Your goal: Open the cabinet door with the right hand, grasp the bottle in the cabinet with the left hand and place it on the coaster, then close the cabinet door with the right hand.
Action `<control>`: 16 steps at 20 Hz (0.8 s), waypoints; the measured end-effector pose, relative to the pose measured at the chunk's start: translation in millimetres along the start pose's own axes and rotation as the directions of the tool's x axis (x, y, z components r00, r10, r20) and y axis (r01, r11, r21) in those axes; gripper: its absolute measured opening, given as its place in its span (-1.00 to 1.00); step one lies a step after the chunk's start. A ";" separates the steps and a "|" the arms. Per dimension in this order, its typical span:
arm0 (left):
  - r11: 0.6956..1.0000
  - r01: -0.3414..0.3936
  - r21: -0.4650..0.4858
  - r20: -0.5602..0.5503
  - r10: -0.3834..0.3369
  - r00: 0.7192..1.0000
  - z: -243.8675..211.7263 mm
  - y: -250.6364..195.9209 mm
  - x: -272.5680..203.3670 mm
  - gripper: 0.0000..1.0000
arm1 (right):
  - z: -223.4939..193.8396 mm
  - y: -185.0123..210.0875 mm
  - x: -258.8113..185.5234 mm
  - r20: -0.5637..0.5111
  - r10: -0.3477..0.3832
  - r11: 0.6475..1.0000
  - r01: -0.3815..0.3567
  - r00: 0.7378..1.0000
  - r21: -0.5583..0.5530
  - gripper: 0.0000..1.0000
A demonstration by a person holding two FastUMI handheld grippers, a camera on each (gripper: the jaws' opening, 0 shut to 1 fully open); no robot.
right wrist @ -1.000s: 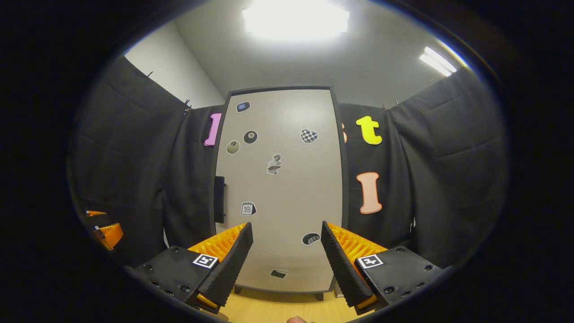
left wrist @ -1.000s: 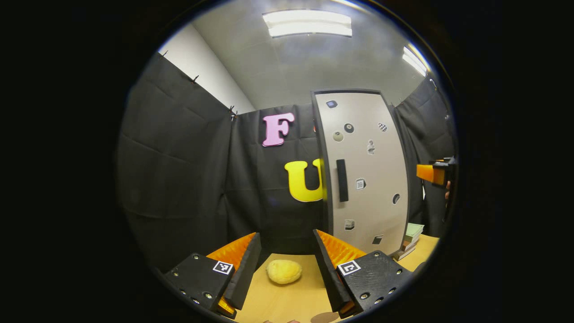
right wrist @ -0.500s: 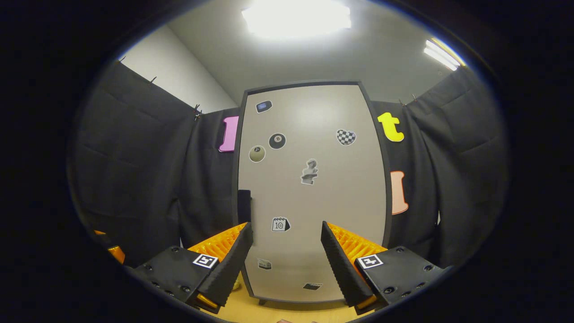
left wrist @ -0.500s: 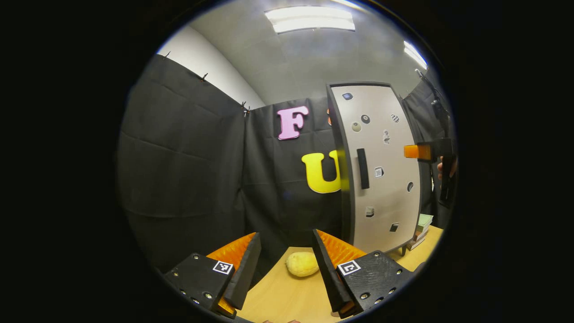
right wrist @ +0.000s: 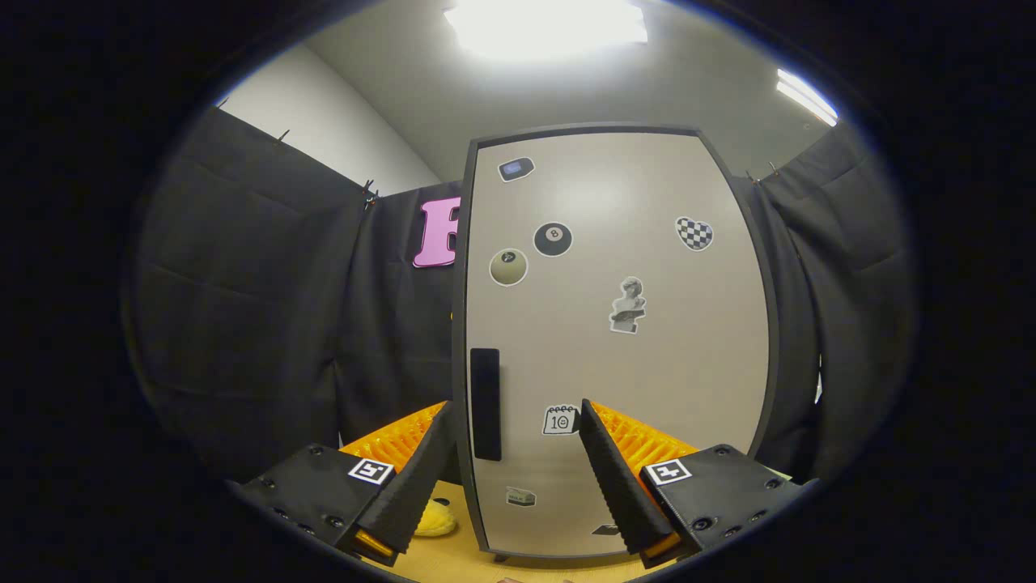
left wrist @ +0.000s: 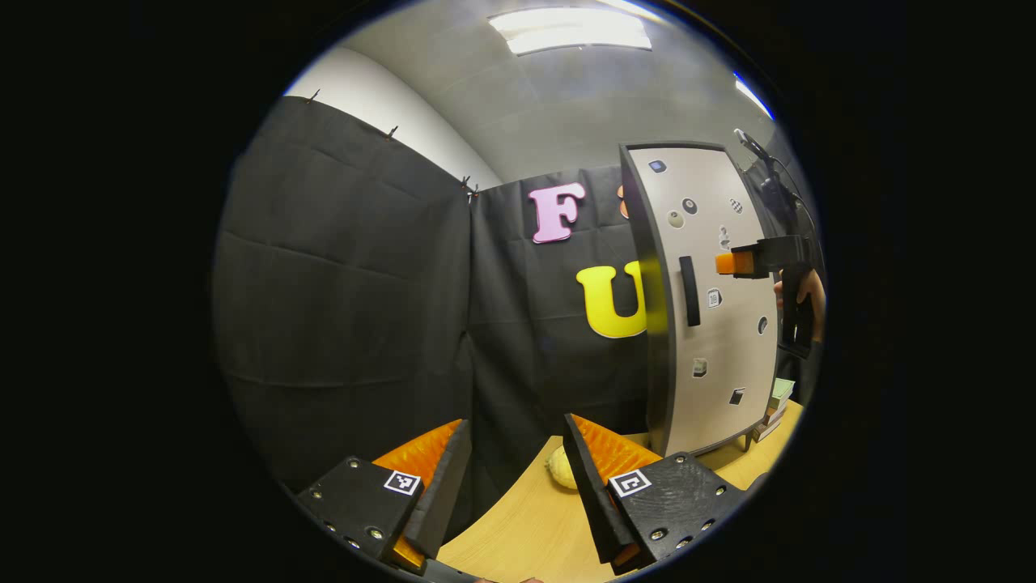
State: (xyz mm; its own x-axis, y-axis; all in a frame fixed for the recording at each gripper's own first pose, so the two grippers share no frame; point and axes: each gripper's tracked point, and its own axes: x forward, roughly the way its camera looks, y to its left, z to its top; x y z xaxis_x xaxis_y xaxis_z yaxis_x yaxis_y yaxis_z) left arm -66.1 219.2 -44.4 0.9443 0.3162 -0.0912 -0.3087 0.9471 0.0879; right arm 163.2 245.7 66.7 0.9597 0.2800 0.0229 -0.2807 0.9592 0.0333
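The cabinet door (right wrist: pixel 615 340) bears an 8-ball sticker (right wrist: pixel 553 239).

Shut cabinet door (right wrist: pixel 615 340) blocks the way in; handle (right wrist: pixel 485 403) stands free.

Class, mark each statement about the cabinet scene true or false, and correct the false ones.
1. The cabinet door is shut. True.
2. The right tool is clamped on the door handle. False: its fingers are open and grip nothing, with the handle seen between them.
3. The handle is on the door's left edge in the right gripper view. True.
4. The left tool holds a bottle. False: it is open and empty over the wooden table.
5. A yellow object lies on the table. True.
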 end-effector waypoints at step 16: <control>0.994 -0.112 0.020 -0.054 0.113 0.992 -27.9 69.5 0.0 0.34 | -40.1 33.1 96.4 -0.155 -0.031 0.999 0.026 0.987 -0.036 0.61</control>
State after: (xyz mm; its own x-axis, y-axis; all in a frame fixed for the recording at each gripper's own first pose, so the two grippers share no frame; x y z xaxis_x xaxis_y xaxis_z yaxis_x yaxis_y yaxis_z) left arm -90.8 286.6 -65.9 0.8958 0.4236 -0.1341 -0.4102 0.9044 0.1172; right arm 246.9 306.0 30.0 0.9583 0.2527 -0.1333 -0.2553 0.9669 -0.0026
